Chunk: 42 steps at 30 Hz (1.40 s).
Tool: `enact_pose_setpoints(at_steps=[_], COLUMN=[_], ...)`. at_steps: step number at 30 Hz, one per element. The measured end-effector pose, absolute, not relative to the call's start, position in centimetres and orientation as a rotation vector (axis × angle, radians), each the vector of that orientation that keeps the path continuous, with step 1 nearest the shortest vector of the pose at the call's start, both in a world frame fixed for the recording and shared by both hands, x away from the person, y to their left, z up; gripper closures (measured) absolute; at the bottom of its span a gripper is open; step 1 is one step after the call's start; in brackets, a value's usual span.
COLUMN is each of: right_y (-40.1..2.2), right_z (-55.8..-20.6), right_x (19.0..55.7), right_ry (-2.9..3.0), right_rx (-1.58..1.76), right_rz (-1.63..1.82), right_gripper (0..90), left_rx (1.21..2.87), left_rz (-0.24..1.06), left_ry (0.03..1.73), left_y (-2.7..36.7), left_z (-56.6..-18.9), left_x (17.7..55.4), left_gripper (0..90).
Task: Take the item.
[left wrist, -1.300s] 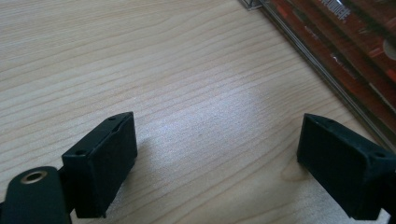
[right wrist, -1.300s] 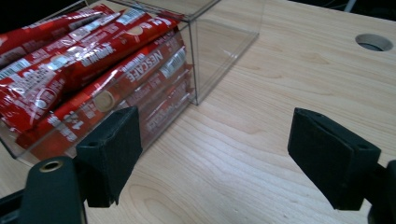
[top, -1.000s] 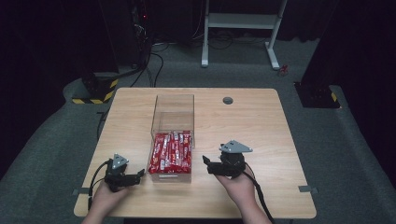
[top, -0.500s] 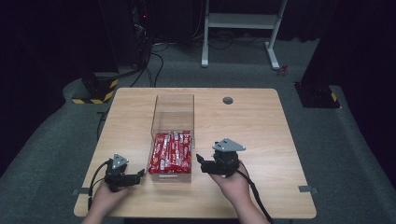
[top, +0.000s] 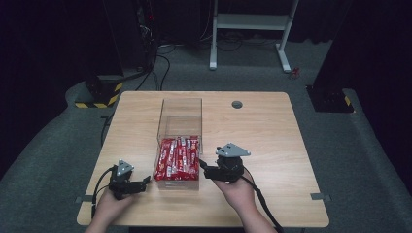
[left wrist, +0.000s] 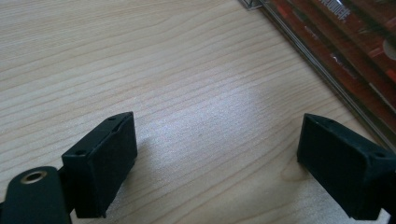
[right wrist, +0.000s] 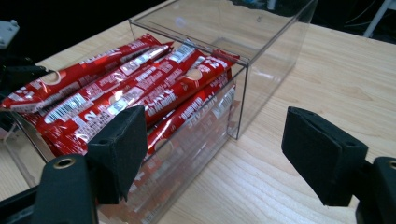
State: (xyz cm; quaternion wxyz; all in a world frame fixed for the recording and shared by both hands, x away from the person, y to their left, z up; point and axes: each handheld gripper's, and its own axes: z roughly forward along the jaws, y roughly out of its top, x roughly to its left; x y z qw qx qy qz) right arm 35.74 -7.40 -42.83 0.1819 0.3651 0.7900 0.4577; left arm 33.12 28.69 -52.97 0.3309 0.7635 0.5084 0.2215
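A clear plastic box [top: 180, 114] stands mid-table, its near half packed with red candy bars [top: 179, 158]. My left gripper [top: 144, 183] rests on the table by the box's near-left corner, open, with bare wood between its jaws [left wrist: 217, 154]. The box's side and red bars [left wrist: 345, 51] show at the upper right of the left gripper view. My right gripper [top: 205, 170] is held close to the box's near-right side, open, pointing at it. In the right gripper view [right wrist: 210, 149] the jaws frame the box wall [right wrist: 261, 56] and the bars [right wrist: 140, 79]; nothing is held.
The wooden table [top: 272, 145] has a round cable hole [top: 236, 104] at the back. Cables trail from both grippers toward the front edge. Beyond the table stand a white desk frame [top: 248, 34], a yellow-and-black striped base [top: 97, 97] and a black stand base [top: 330, 97].
My right gripper has moved left, closing in on the box's near-right side. The left gripper and the box have stayed put.
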Motion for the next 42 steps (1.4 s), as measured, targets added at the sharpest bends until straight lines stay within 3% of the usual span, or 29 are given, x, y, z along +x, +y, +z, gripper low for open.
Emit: enact_pose_setpoints(at_steps=[15,32,42], right_y=[-5.9,-3.6,-3.0], right_z=[-42.4,-42.9,-43.3], right_x=[35.5,35.2,34.8], right_ry=[2.245,2.28,2.304], right_rx=[1.012,0.994,0.963], right_rz=[1.335,1.327,1.321], right_gripper=[24.9,34.3,60.7], left_rx=[1.996,1.996,1.996], left_rz=[0.579,0.579,0.579], left_ry=[1.33,1.329,1.329], left_y=[28.7,28.7,28.7], left_z=[-53.0,-53.0,-53.0], left_x=[33.1,33.1,33.1], left_gripper=[12.2,12.2,12.2])
